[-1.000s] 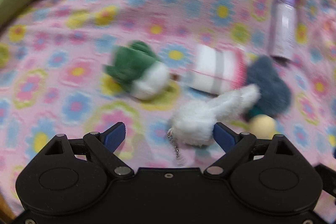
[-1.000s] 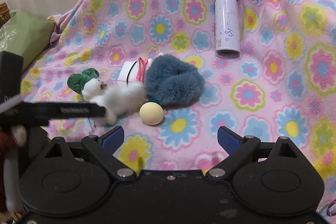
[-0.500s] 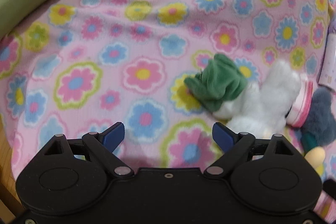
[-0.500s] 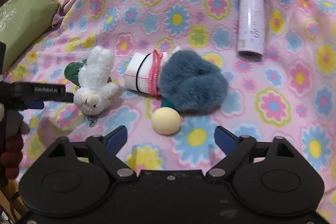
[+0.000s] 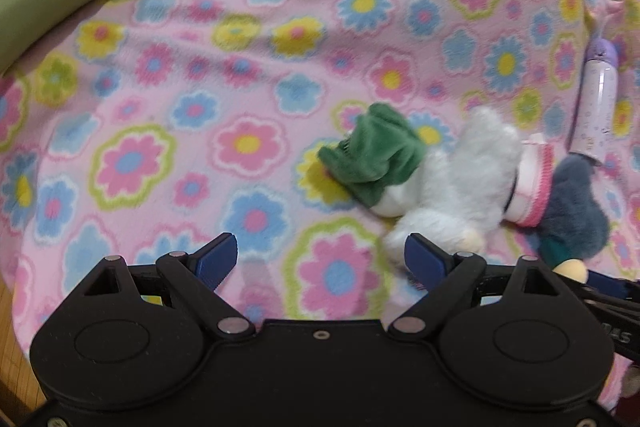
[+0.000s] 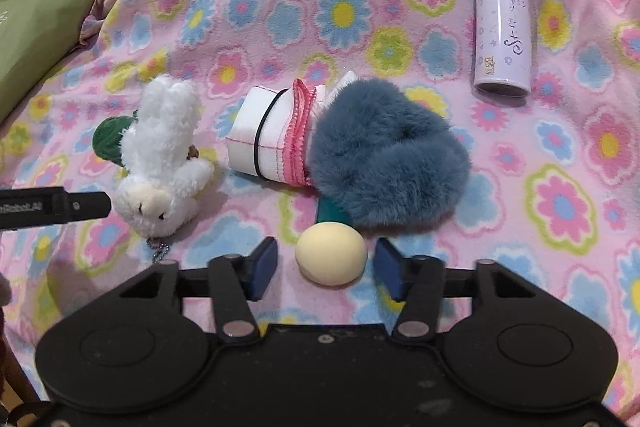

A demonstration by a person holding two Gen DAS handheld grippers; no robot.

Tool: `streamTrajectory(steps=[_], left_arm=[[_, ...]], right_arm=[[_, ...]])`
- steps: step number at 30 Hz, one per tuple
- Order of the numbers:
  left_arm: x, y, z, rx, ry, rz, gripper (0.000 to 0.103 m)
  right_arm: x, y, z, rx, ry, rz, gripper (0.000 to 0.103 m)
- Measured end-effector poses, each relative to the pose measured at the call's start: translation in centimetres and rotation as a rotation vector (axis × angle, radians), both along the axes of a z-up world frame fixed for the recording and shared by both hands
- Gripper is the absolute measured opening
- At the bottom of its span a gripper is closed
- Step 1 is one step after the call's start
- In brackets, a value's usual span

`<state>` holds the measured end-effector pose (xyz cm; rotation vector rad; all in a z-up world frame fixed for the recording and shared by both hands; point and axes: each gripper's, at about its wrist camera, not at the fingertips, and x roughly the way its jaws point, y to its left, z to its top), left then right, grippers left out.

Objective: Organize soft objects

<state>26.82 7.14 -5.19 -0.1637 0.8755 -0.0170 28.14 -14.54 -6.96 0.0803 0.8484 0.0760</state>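
A: What is the right claw (image 6: 325, 263) doing?
B: Its jaws are closing around the cream ball (image 6: 331, 258), gaps still showing on both sides.
A: And the left claw (image 5: 320, 259)?
B: Standing wide over the flowered blanket (image 5: 200, 75), gripping nothing.
A: Where is the ball lying?
B: Mid-blanket, just beside the blue furry toy (image 6: 388, 151); the white bunny (image 6: 164, 155) is lying toward the blanket's left edge.
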Motion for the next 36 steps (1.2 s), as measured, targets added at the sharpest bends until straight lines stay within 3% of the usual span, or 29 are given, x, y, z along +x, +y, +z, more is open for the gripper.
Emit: streamTrajectory(steps=[1, 7, 15, 27, 36], left_arm=[[0.0, -0.3, 0.2, -0.004, -0.01, -0.013, 0.088], [0.0, -2.8, 0.9, -0.011, -0.048, -0.11, 0.089], [1.9, -6.9, -0.4, 0.052, -0.042, -0.2, 0.091], [3.9, -9.9, -1.4, 0.149, -0.079, -0.216, 0.092], [3.7, -10.6, -1.4, 0.147, -0.099, -0.233, 0.092]], right_arm=[[0.1, 0.0, -0.1, 0.002, 0.003, -0.001, 0.038], [-1.1, -1.3, 0.4, 0.024, -0.004, -0.019, 0.037], [-3.2, -2.9, 0.6, -0.019, 0.008, -0.029, 0.037], [-3.0, -4.0, 0.1, 0.005, 0.018, -0.048, 0.038], [-2.6, -3.6, -0.3, -0.004, 0.023, -0.058, 0.046]])
